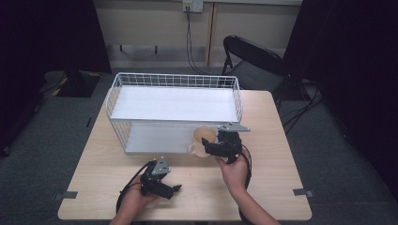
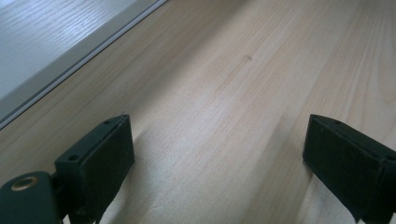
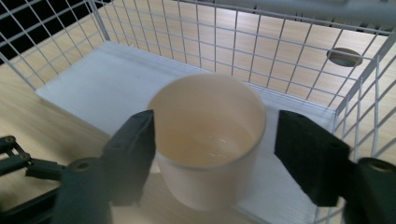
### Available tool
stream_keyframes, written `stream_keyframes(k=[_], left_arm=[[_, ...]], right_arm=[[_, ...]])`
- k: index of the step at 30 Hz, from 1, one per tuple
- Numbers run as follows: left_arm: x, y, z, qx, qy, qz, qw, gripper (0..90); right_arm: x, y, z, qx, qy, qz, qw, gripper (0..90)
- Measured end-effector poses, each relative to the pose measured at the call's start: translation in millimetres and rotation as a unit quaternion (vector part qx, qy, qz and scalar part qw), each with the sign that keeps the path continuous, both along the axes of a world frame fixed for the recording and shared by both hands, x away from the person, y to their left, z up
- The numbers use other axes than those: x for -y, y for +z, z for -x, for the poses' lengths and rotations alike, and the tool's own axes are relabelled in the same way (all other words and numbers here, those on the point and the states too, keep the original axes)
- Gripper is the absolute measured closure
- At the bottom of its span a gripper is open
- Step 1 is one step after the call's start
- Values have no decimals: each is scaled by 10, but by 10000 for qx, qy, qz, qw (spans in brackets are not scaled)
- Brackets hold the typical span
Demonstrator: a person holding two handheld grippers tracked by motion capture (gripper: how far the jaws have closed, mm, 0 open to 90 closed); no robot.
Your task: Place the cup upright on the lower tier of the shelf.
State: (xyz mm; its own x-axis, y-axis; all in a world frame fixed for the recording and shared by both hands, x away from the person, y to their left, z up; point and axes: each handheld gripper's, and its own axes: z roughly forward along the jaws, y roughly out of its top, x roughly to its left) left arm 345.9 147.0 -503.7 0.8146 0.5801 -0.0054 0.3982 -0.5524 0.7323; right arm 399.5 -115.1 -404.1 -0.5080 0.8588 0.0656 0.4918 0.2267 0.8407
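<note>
One cream cup (image 3: 208,140), upright at the front right of the lower shelf of one white wire rack (image 1: 173,105); right gripper (image 3: 215,144) spread around the cup, left jaw touching its wall, right jaw clear of it; left gripper (image 2: 217,158) wide open, holding nothing, low over the bare wooden counter (image 2: 243,70); one black folding chair (image 1: 251,58) beyond the counter.

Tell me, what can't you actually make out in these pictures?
- Whether the cup is gripped: right gripper view, one of the fingers touches it, the other stands apart.
- The cup's handle: too small in the high view.
- The left gripper: high view, its fingers too small and dark to make out.
</note>
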Motion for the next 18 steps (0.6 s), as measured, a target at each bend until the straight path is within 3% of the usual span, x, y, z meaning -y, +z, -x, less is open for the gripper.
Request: stream_keyframes(k=[18], left_arm=[[0, 0, 0, 0, 0, 1, 10000, 84]], right_arm=[[6, -263, 60, -146, 80, 72, 9998, 224]])
